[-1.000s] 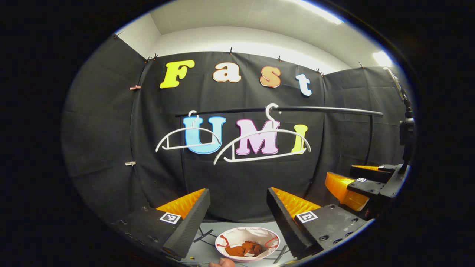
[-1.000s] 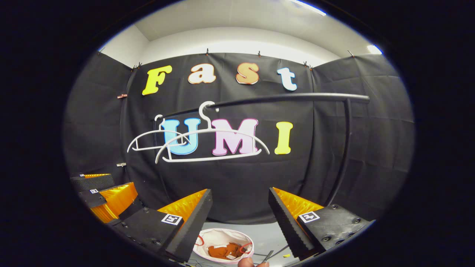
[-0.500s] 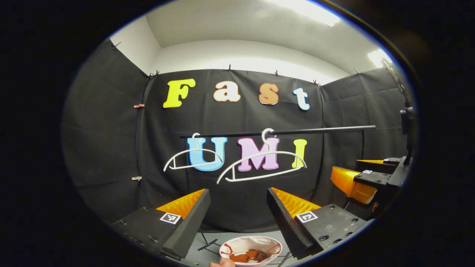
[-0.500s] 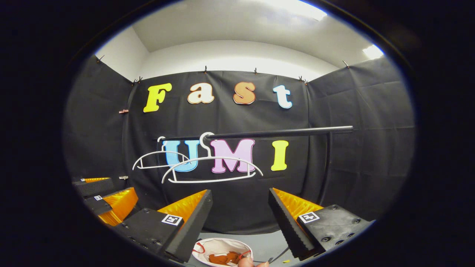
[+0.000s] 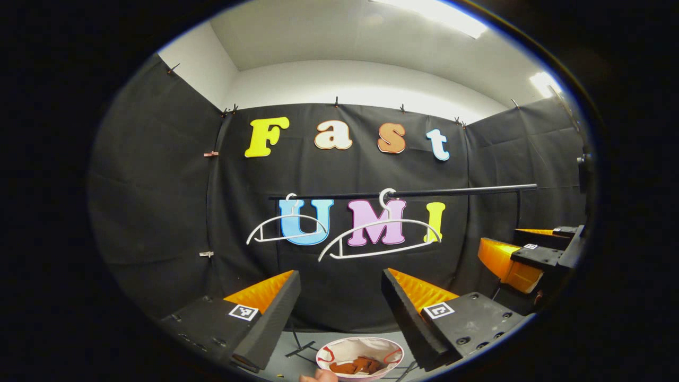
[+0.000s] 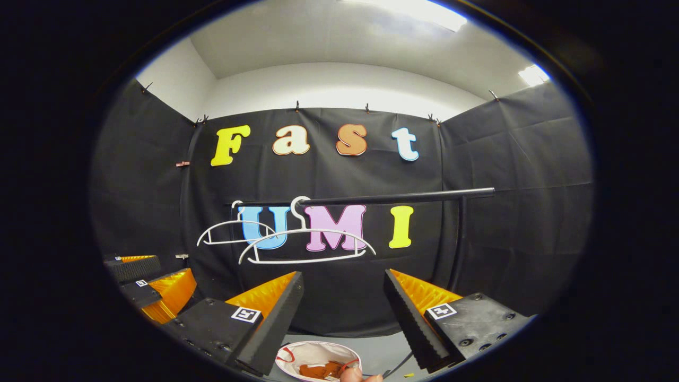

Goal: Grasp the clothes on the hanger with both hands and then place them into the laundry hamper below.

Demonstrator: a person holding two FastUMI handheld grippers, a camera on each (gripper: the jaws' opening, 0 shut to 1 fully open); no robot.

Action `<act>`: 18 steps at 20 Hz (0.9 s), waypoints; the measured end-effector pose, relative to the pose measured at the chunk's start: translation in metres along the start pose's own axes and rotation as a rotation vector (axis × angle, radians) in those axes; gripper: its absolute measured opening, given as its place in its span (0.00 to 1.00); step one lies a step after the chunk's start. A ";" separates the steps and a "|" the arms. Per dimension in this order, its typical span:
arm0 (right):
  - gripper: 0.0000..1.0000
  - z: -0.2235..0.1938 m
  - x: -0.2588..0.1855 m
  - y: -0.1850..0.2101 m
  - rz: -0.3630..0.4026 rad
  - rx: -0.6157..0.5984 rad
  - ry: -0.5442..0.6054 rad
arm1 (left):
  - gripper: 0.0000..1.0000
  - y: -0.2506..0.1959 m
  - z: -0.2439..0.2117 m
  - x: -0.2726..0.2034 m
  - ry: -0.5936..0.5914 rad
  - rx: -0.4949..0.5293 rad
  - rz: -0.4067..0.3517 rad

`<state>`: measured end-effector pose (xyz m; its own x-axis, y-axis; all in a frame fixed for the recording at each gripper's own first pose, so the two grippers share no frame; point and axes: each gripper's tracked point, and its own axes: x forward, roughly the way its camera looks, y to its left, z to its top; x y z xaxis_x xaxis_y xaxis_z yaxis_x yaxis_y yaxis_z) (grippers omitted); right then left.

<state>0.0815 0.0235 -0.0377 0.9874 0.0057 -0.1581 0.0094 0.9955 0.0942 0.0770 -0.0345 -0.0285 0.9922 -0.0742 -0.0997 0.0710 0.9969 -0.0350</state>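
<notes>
Two bare white hangers (image 5: 379,240) (image 6: 306,245) hang on a black rail (image 5: 456,190) (image 6: 392,198) in front of me. Far below stands a round white laundry hamper (image 5: 345,350) (image 6: 310,351) with an orange-brown garment (image 5: 358,365) (image 6: 318,370) lying inside it. My left gripper (image 5: 339,297) is open, its fingers wide apart with nothing between them. My right gripper (image 6: 342,297) is open too and holds nothing. In the left gripper view the right gripper (image 5: 522,257) shows off to the right. In the right gripper view the left gripper (image 6: 148,284) shows at the lower left.
The rail's black upright post (image 6: 456,241) stands to the right. Thin black stand legs (image 5: 299,348) lie on the grey floor next to the hamper. A fingertip (image 5: 318,376) (image 6: 350,375) shows at the bottom edge of each view.
Both views have tilted upward: rail and hangers sit lower in frame, more ceiling shows, and the hamper has slid towards the bottom edge. Both grippers have stayed open.
</notes>
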 end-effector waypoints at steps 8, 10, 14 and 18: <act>0.97 0.003 -0.002 0.001 -0.007 -0.005 -0.008 | 0.97 0.005 0.009 -0.007 -0.026 0.006 0.005; 0.98 0.002 -0.002 0.002 -0.005 -0.004 -0.003 | 0.97 0.004 0.011 -0.008 -0.032 0.008 0.002; 0.98 0.004 -0.003 0.004 -0.001 -0.008 -0.007 | 0.97 0.004 0.012 -0.008 -0.036 0.007 0.001; 0.98 0.005 -0.002 0.004 -0.001 0.000 -0.010 | 0.97 0.005 0.015 -0.008 -0.039 0.008 0.004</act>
<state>0.0800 0.0270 -0.0322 0.9890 0.0040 -0.1481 0.0101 0.9955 0.0941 0.0710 -0.0290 -0.0129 0.9957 -0.0692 -0.0612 0.0676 0.9974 -0.0267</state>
